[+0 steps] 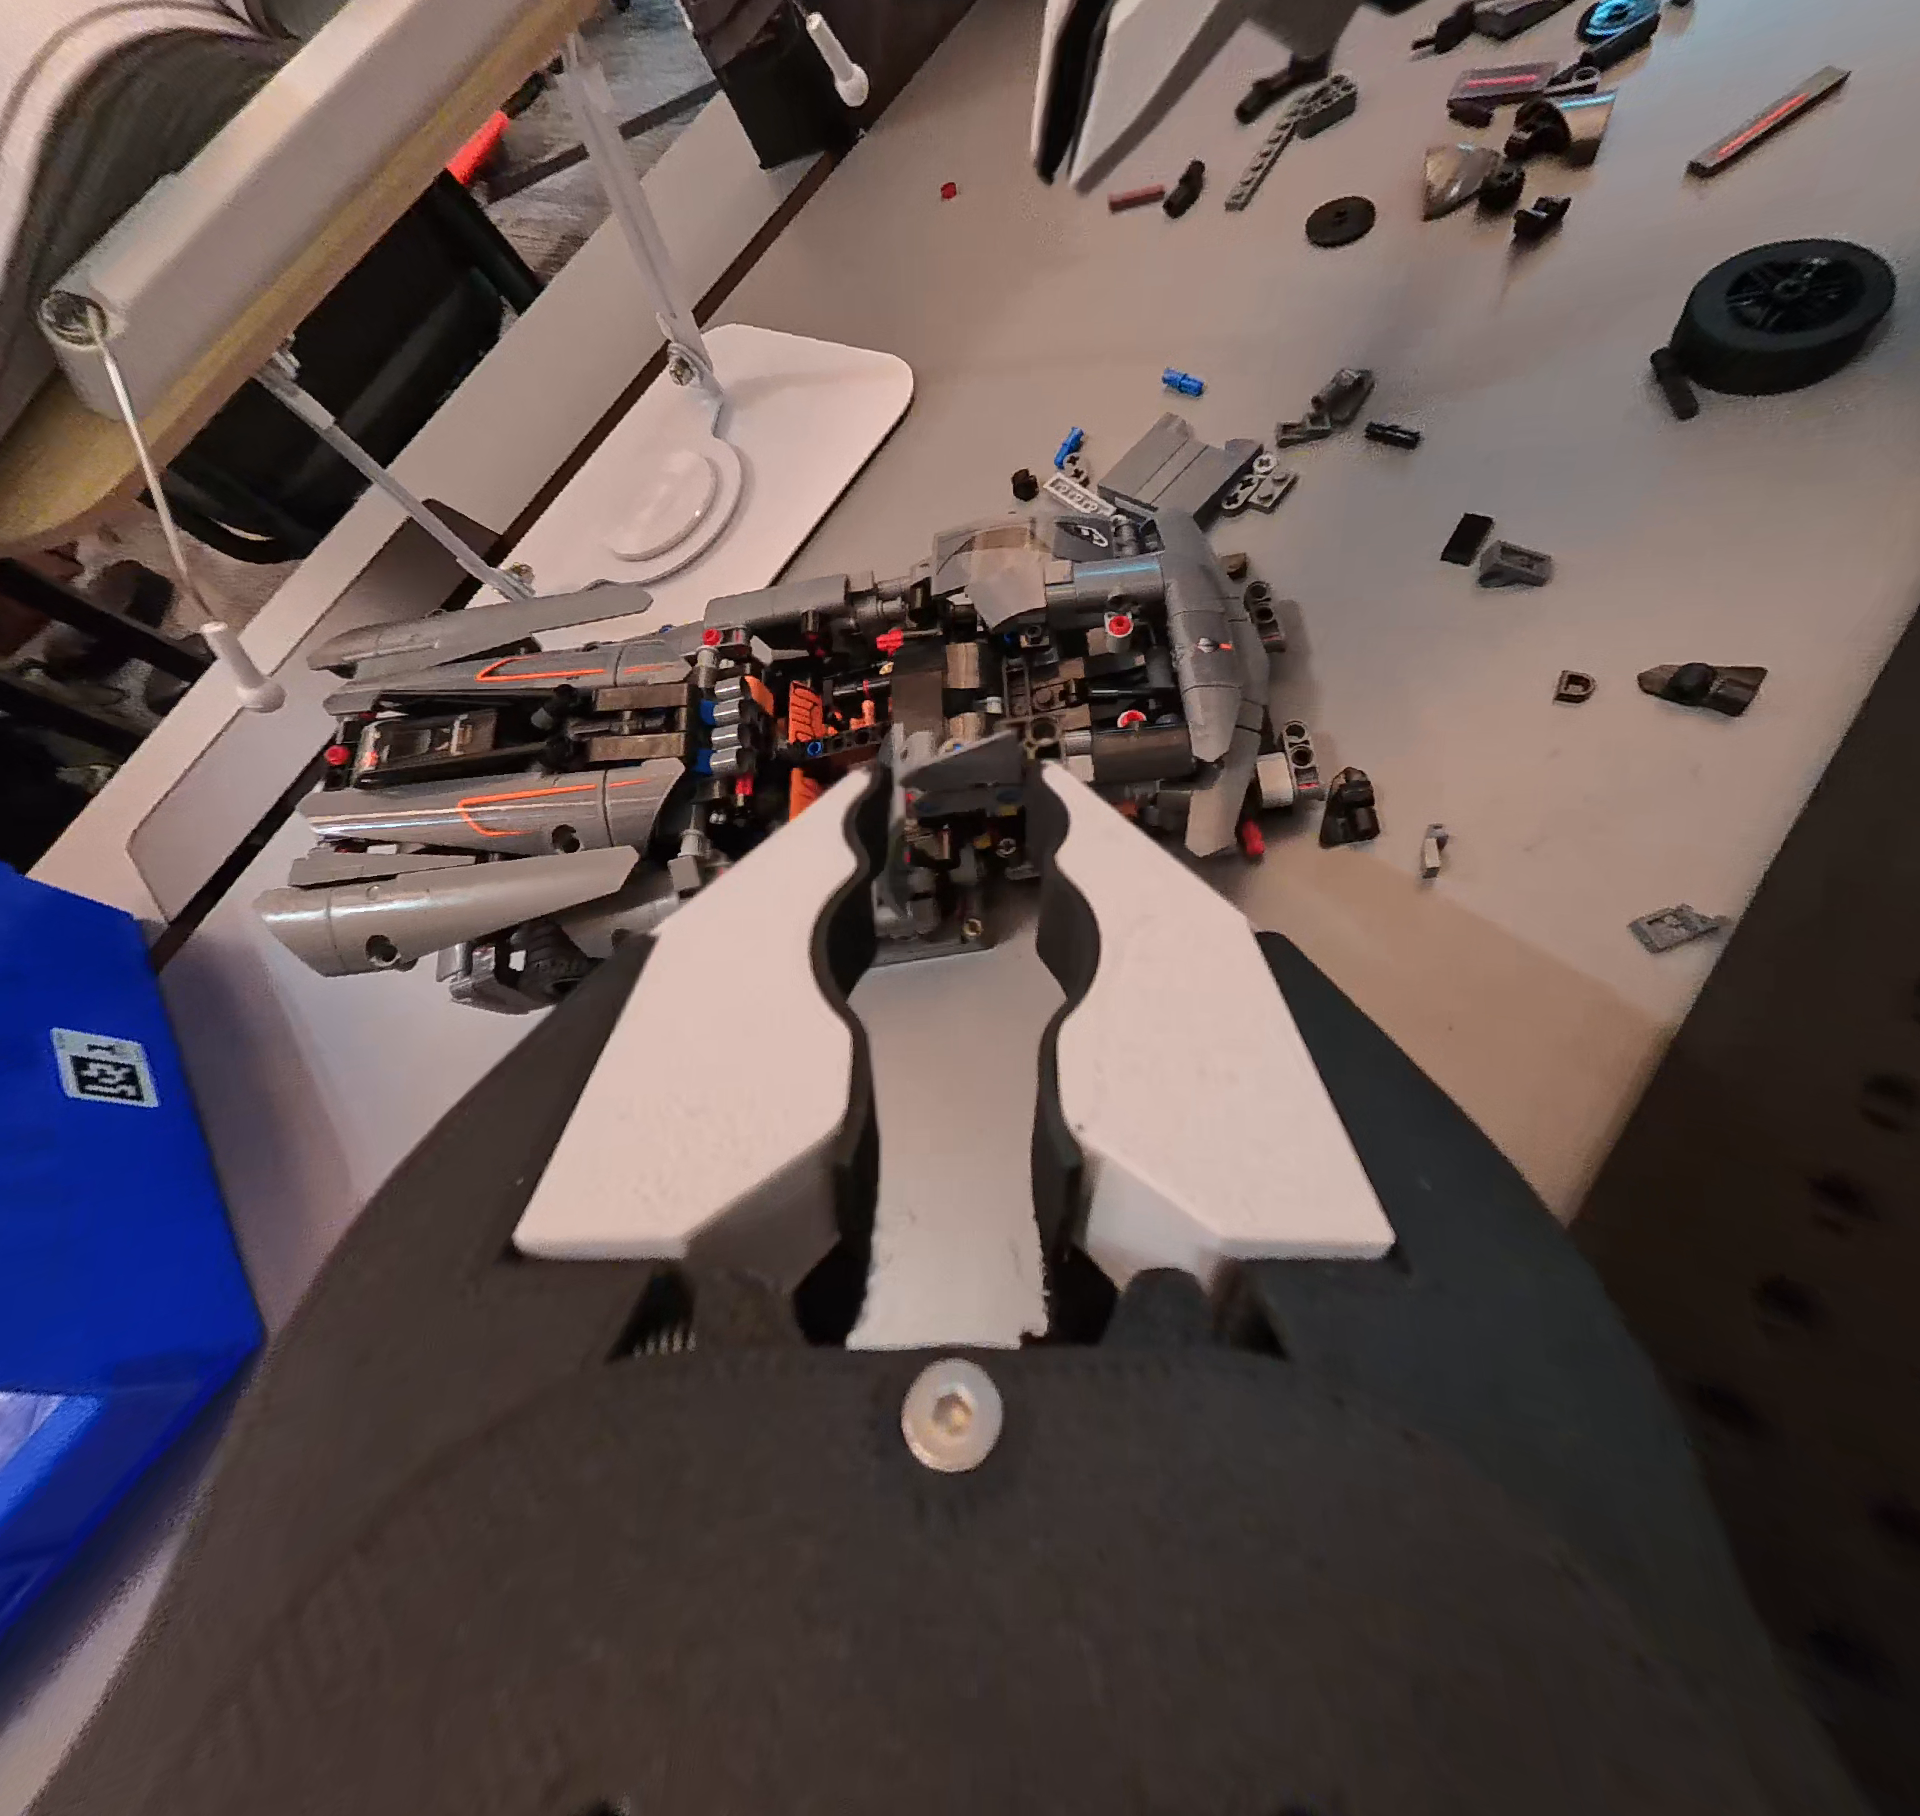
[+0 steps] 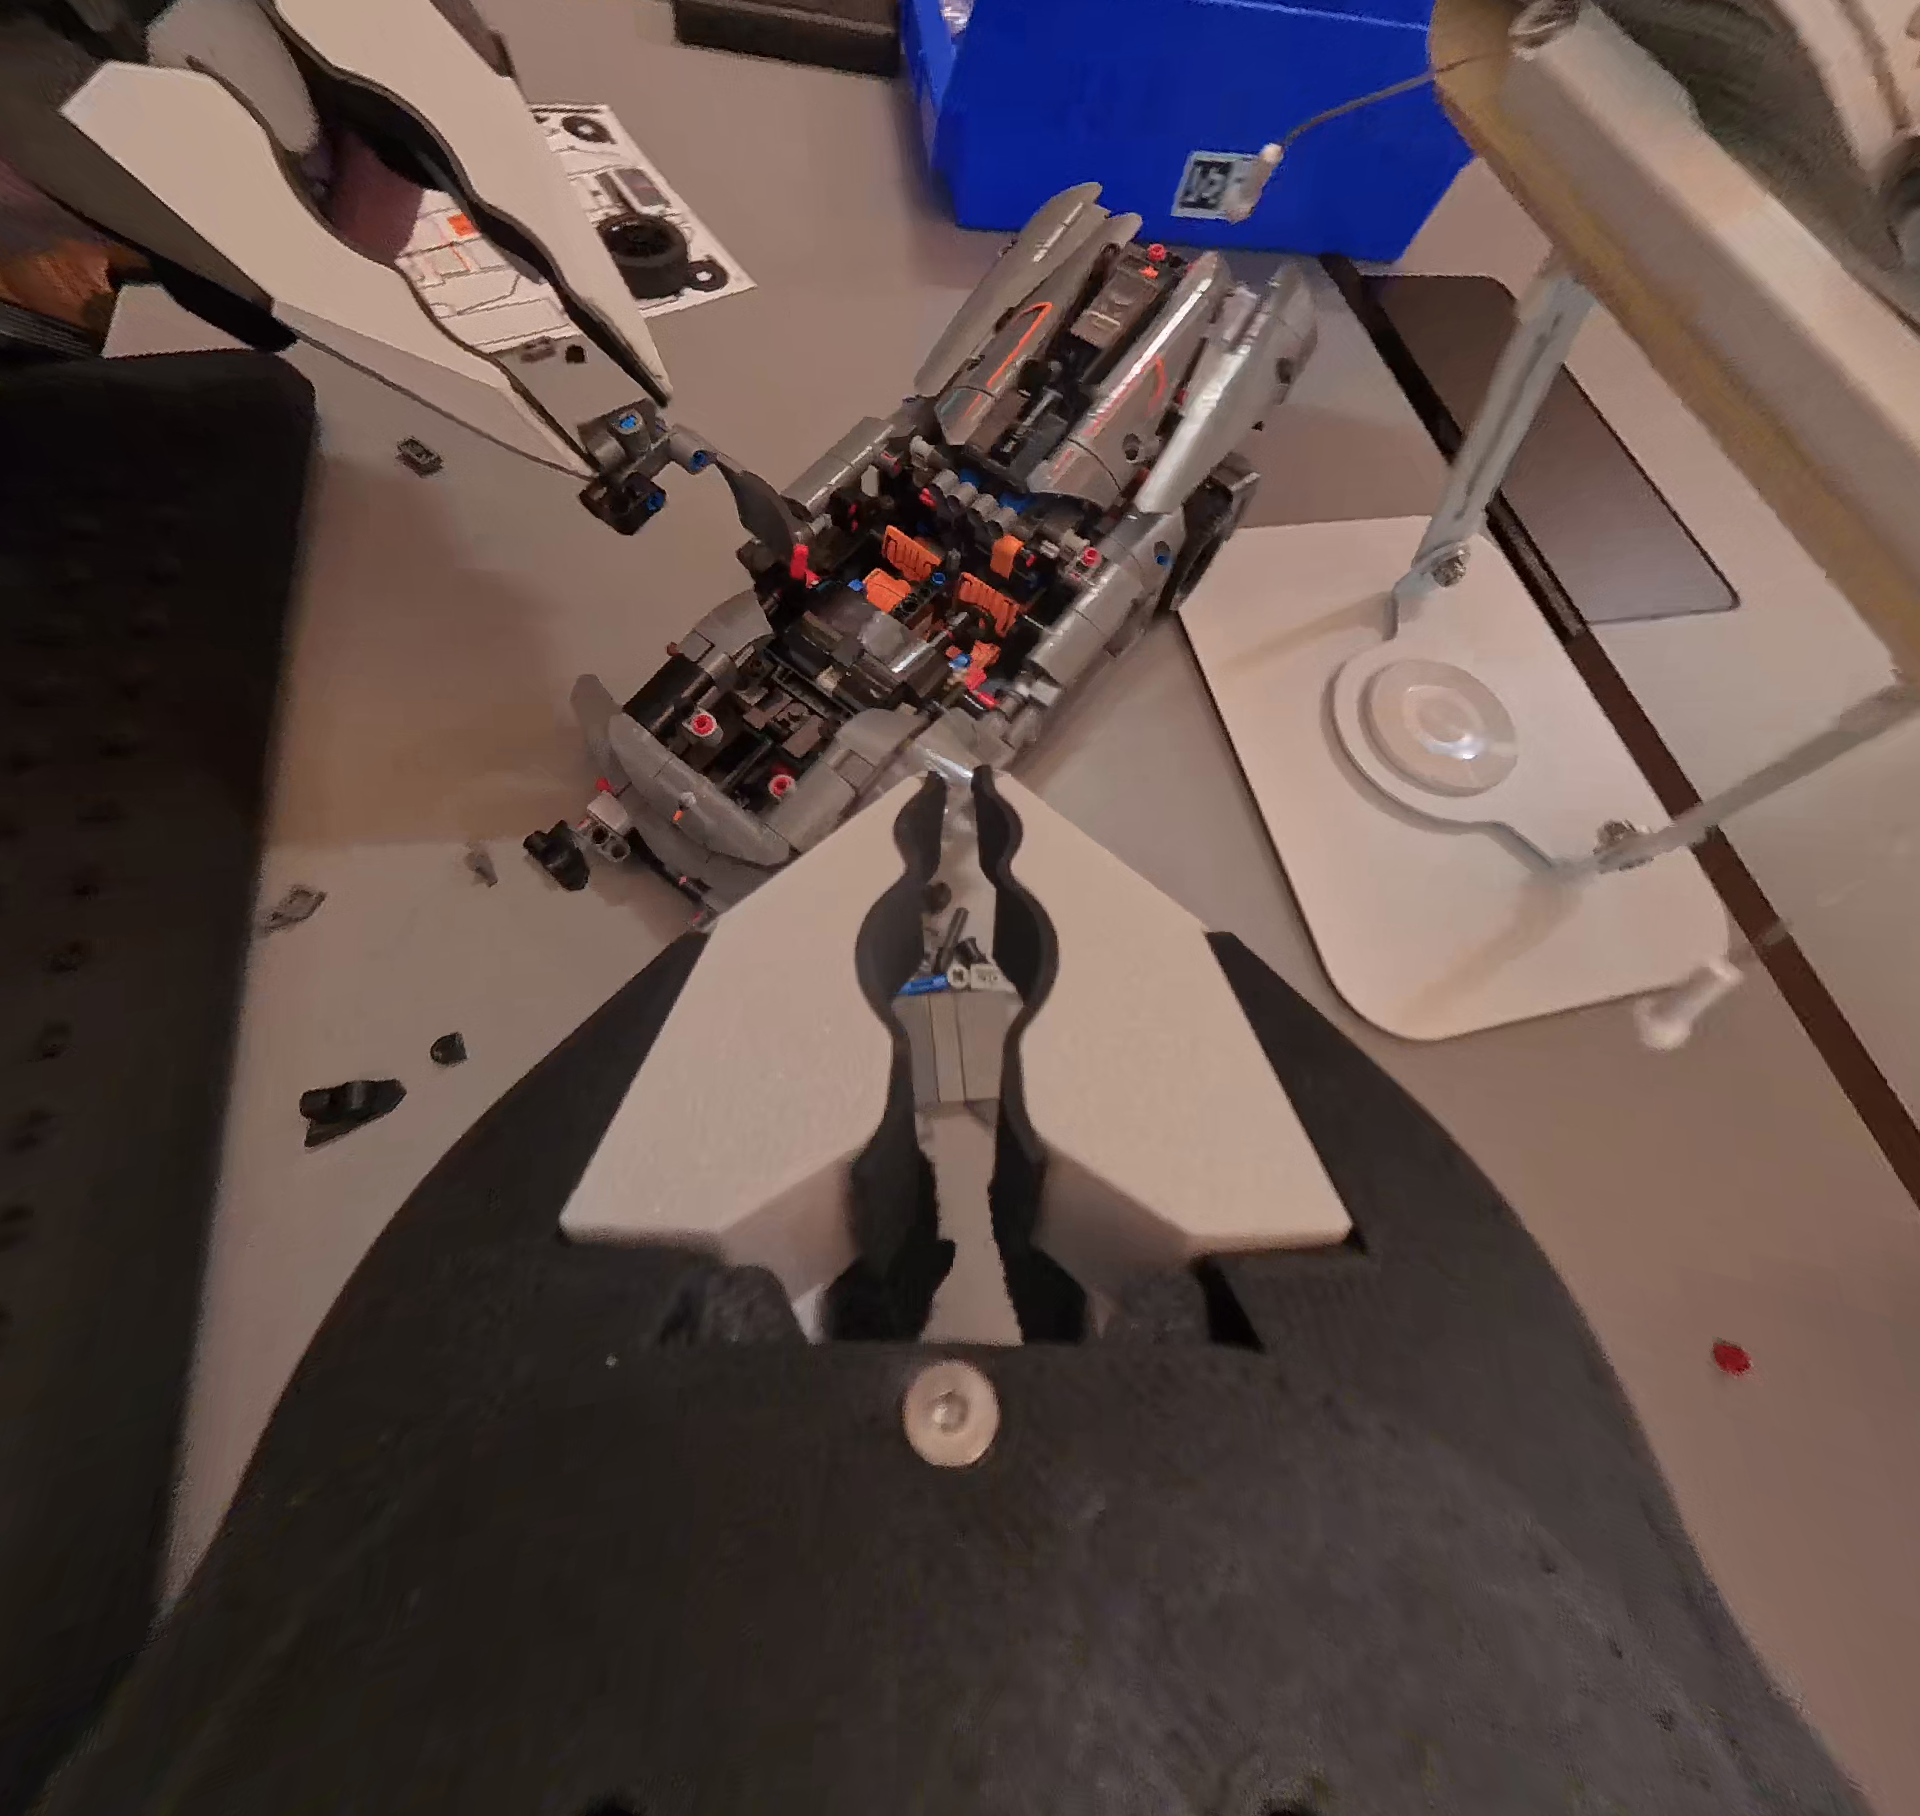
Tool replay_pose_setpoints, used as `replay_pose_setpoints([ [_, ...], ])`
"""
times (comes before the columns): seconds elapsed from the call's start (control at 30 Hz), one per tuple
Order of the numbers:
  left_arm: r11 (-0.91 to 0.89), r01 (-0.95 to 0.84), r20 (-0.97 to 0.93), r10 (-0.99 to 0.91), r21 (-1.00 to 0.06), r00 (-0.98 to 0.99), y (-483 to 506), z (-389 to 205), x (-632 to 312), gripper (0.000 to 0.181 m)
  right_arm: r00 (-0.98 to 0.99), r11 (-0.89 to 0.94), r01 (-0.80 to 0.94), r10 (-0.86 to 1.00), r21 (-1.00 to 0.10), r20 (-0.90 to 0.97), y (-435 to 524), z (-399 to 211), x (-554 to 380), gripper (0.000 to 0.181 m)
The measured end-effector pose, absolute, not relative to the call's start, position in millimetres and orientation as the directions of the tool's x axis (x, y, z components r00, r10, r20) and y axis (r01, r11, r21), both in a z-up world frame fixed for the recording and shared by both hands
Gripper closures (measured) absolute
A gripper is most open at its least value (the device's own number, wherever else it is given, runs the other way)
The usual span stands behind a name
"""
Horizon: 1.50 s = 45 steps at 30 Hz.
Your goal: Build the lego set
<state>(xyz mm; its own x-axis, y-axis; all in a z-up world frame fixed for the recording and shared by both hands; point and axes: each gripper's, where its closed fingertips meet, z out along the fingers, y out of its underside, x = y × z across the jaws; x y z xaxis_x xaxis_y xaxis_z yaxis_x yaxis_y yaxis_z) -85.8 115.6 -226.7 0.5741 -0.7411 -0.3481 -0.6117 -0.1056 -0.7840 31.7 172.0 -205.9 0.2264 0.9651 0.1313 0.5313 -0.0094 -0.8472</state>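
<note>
The left tool (image 1: 961, 790) pinches a small dark grey sub-assembly (image 1: 971, 779) just above the lego car (image 1: 790, 717), which lies on the grey tabletop (image 1: 1039, 312). The right tool (image 2: 958, 787) is nearly pressed together, tips at the car's edge; whether they nip anything is unclear. Loose pieces (image 1: 1538, 83) and a black wheel (image 1: 1787, 312) scatter toward 1 o'clock; a blue bin (image 2: 1164, 73) stands at 12 beyond the car.
</note>
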Motion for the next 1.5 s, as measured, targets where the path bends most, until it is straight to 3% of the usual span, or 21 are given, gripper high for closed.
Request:
replay_pose_setpoints([
  [0.23,-0.047,-0.533,-0.346,-0.712,-0.845,0.611,114.5,-197.5,-93.0,0.149,0.408,-0.092,0.585,0.892,-0.806,0.195,200.2,-208.3,92.0,0.171],
  [0.37,-0.010,-0.530,-0.383,-0.679,-0.848,0.626,121.1,-183.0,-109.0,0.151,0.410,-0.170,0.599,0.904,-0.782,0.117,198.9,-233.2,107.7,0.172],
  [0.53,0.017,-0.508,-0.376,-0.694,-0.861,0.614,134.4,-180.5,-125.3,0.143,0.378,-0.246,0.734,0.923,-0.633,0.080,193.0,-286.1,109.0,0.171],
  [0.7,0.072,-0.456,-0.351,-0.747,-0.887,0.564,154.9,-180.5,-120.0,0.141,0.315,-0.179,0.823,0.934,-0.540,0.170,199.6,-312.4,102.1,0.169],
  [1.1,0.109,-0.403,-0.354,-0.714,-0.909,0.604,177.3,-198.7,-130.0,0.144,0.269,-0.148,0.819,0.953,-0.555,0.143,211.0,-313.7,106.1,0.166],
  [1.3,0.118,-0.472,-0.403,-0.720,-0.874,0.565,177.7,-218.0,-123.0,0.145,0.079,0.066,0.830,0.969,-0.555,0.233,216.4,-309.4,111.9,0.174],
  [1.5,0.095,-0.461,-0.377,-0.730,-0.882,0.570,181.5,-223.7,-126.8,0.145,-0.015,0.125,0.858,0.976,-0.499,0.219,220.3,-317.3,116.4,0.171],
])
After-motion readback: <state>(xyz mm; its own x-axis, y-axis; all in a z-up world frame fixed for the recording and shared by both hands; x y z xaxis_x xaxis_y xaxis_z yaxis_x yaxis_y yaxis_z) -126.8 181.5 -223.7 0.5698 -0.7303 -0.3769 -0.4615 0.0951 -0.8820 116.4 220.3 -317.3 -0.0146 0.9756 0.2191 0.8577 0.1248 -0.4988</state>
